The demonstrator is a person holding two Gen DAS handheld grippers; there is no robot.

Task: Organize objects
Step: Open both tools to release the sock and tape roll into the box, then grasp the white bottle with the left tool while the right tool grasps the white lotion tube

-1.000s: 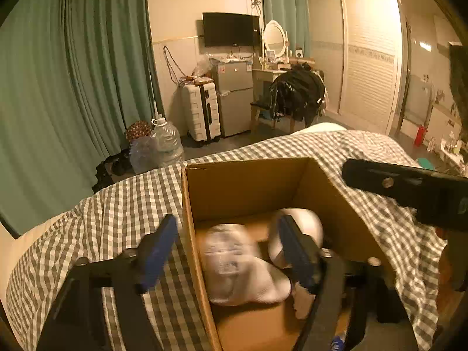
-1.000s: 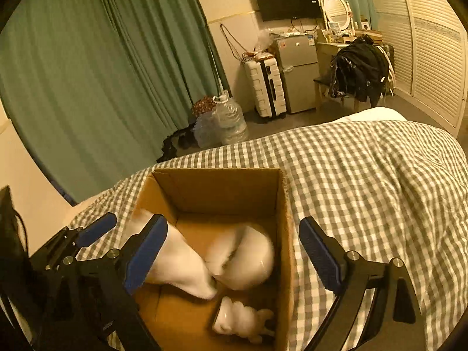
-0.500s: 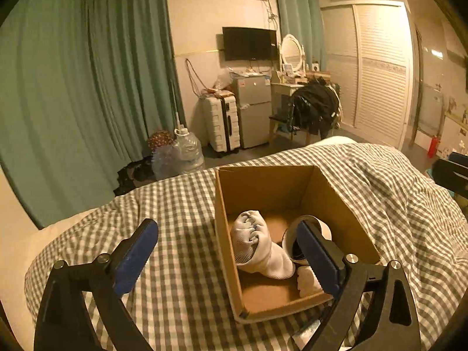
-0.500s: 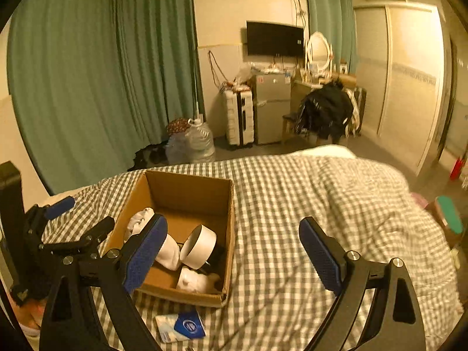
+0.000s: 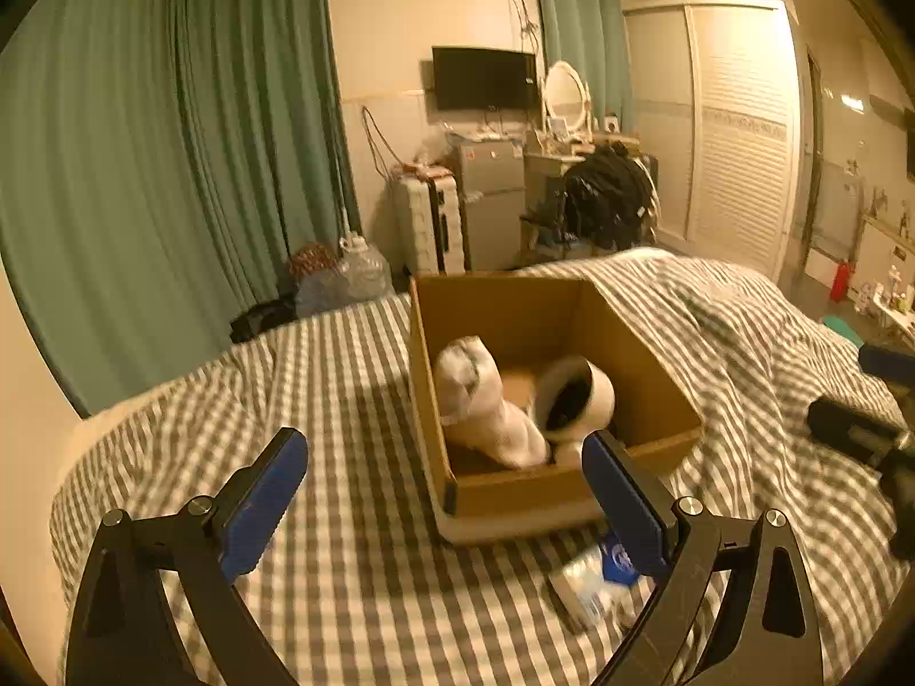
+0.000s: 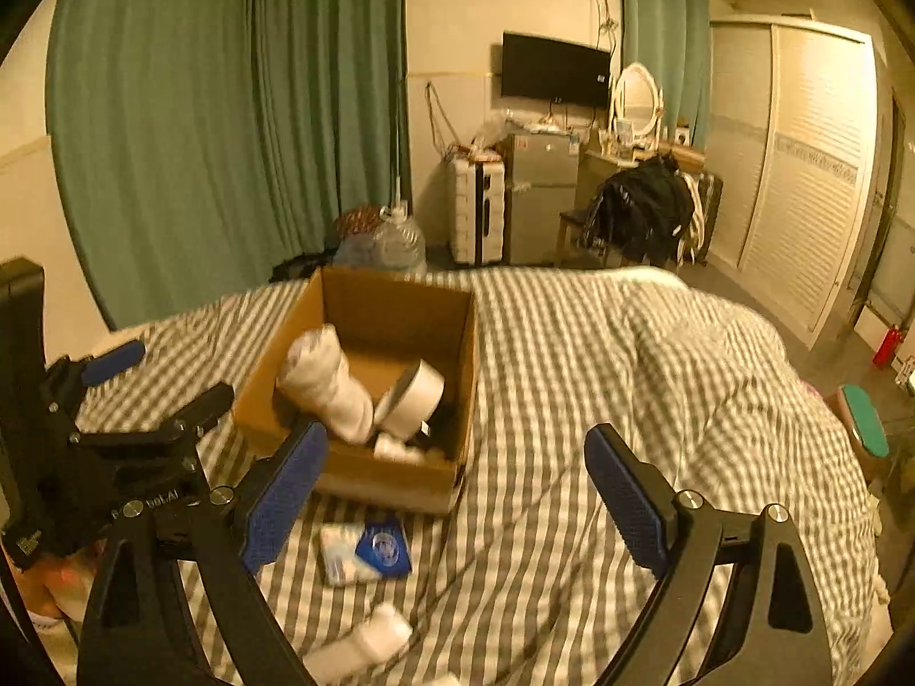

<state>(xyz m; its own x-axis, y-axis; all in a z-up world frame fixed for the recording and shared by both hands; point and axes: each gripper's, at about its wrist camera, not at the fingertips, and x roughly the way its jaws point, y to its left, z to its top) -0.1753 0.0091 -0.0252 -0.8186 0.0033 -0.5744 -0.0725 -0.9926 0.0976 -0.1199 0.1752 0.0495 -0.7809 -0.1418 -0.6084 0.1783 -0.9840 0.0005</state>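
An open cardboard box sits on the checked bed. Inside it are a rolled white sock, a white roll of tape and a small white item at the front. A blue and white packet lies on the bed in front of the box. Another white sock lies nearer me. My left gripper is open and empty, back from the box. My right gripper is open and empty, to the right of the left one.
The checked duvet rises in folds to the right. Beyond the bed are green curtains, water jugs, a suitcase, a small fridge, a chair with a black bag and a white wardrobe.
Both grippers have pulled up and back from the box. The white sock was let go and now rests inside the box. The packet and a second sock have come into view.
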